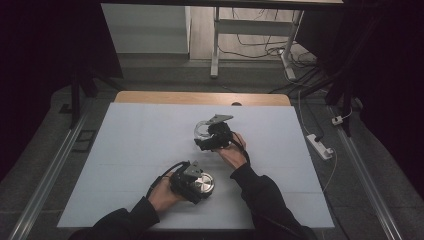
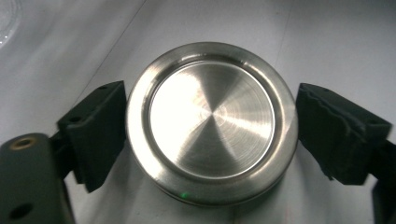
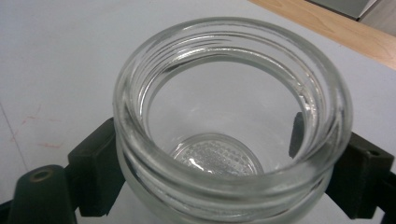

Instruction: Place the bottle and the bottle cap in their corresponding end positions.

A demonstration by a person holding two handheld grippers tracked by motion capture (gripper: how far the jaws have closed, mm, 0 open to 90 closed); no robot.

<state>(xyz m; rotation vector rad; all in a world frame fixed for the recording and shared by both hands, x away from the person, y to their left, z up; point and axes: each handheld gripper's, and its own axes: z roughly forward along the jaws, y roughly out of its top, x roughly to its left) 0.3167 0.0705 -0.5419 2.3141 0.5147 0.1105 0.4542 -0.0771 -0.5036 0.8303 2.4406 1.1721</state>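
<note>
Now the left claw [image 2: 210, 126] stands released around a brushed steel lid [image 2: 211, 122]; the right claw [image 3: 224, 182] flanks a clear threaded glass jar [image 3: 231, 116], grip unclear.

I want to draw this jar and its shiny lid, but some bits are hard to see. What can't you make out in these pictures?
- Glass jar: its bottom edge is cut off by the lower edge of the right gripper view; in the high view the right gripper covers most of it.
- Metal lid: its underside is hidden, as it lies flat on the white table.
- Left gripper: whether its pads touch the lid is unclear in the left gripper view.
</note>
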